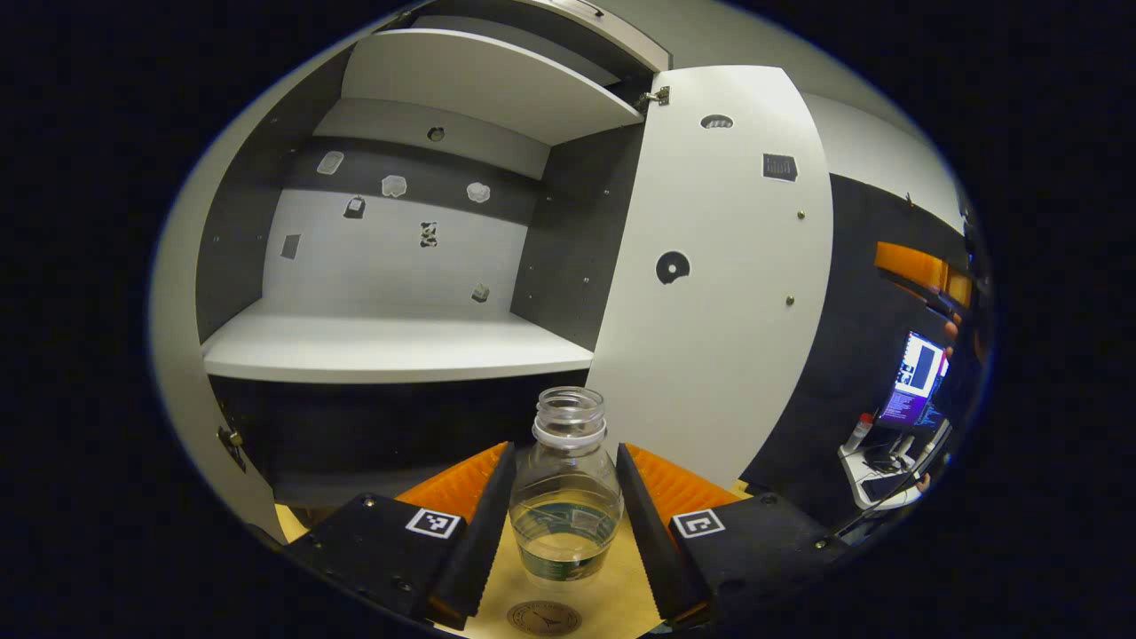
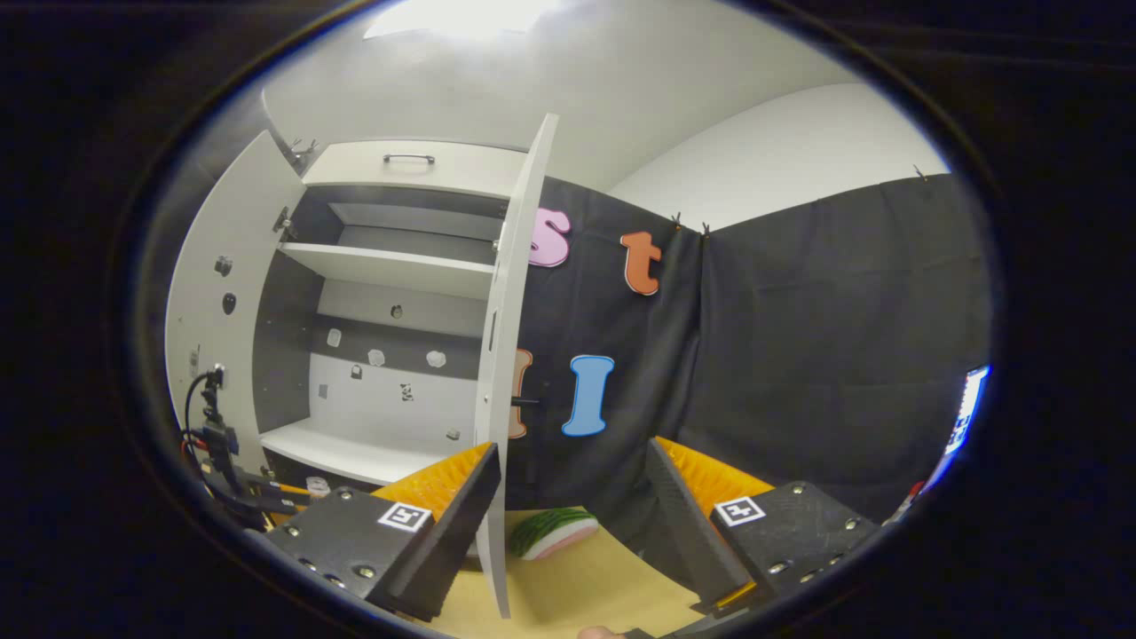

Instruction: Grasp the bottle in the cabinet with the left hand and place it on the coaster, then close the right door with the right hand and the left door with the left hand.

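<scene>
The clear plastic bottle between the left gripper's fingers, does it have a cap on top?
No, the clear plastic bottle has an open, threaded mouth with no cap on it in the left gripper view.

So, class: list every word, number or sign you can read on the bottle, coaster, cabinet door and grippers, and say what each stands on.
No text is readable.
bottle: label band too blurred.
coaster: round emblem, too small.
right door: dark stickers, no legible writing.
left gripper and right gripper: square black-and-white markers, patterns rather than words.
</scene>
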`<state>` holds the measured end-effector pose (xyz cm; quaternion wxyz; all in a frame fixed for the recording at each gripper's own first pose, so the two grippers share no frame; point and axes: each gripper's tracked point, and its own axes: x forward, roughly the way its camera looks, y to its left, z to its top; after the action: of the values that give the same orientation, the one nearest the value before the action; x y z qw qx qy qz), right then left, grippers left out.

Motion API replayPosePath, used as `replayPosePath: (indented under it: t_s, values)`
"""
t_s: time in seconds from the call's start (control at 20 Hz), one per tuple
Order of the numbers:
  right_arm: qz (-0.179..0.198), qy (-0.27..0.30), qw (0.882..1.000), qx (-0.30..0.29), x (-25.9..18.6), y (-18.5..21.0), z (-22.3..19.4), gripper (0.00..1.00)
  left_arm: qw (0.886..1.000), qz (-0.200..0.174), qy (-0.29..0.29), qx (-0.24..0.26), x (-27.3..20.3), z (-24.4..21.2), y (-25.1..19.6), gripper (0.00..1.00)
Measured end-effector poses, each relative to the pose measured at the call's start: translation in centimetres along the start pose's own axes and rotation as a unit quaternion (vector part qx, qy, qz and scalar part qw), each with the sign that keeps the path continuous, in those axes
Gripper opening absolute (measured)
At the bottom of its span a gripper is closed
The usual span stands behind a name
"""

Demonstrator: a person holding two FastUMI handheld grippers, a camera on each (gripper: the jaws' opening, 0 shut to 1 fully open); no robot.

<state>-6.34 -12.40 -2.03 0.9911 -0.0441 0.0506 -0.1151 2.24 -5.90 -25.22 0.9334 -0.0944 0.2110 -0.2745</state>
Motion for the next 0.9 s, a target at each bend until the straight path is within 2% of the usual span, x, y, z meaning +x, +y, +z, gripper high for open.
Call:
replayPosePath:
  t_s: [0.25, 0.4, 0.55, 0.6, 0.65, 0.7, 0.9]
  values:
    - [-0.01, 0.002, 1.0, -0.009, 0.3, -0.6, -0.3, 1.0, 0.999, 0.024, 0.035, -0.005, -0.4, -6.0, 2.0, 0.72]
    - [-0.012, 0.005, 1.0, -0.013, 0.4, -0.6, -0.4, 0.97, 0.997, 0.024, 0.067, -0.002, -0.3, -9.3, 2.1, 0.72]
    - [-0.012, 0.005, 1.0, -0.021, 0.4, -0.7, -0.7, 1.0, 0.995, 0.024, 0.093, -0.011, -0.1, -12.1, 2.1, 0.72]
    - [-0.012, 0.006, 1.0, -0.024, 0.4, -0.7, -0.8, 0.97, 0.995, 0.025, 0.1, -0.016, 0.0, -12.9, 2.2, 0.73]
    - [-0.012, 0.008, 1.0, -0.026, 0.4, -0.6, -1.0, 1.0, 0.994, 0.026, 0.104, -0.019, 0.1, -13.5, 2.2, 0.73]
    - [-0.012, 0.01, 1.0, -0.027, 0.3, -0.6, -1.2, 0.97, 0.993, 0.028, 0.109, -0.021, 0.2, -14.0, 2.2, 0.73]
    - [-0.018, 0.013, 0.999, -0.031, 0.1, -1.1, -1.5, 1.0, 0.993, 0.031, 0.113, -0.026, 0.1, -15.4, 2.3, 0.73]
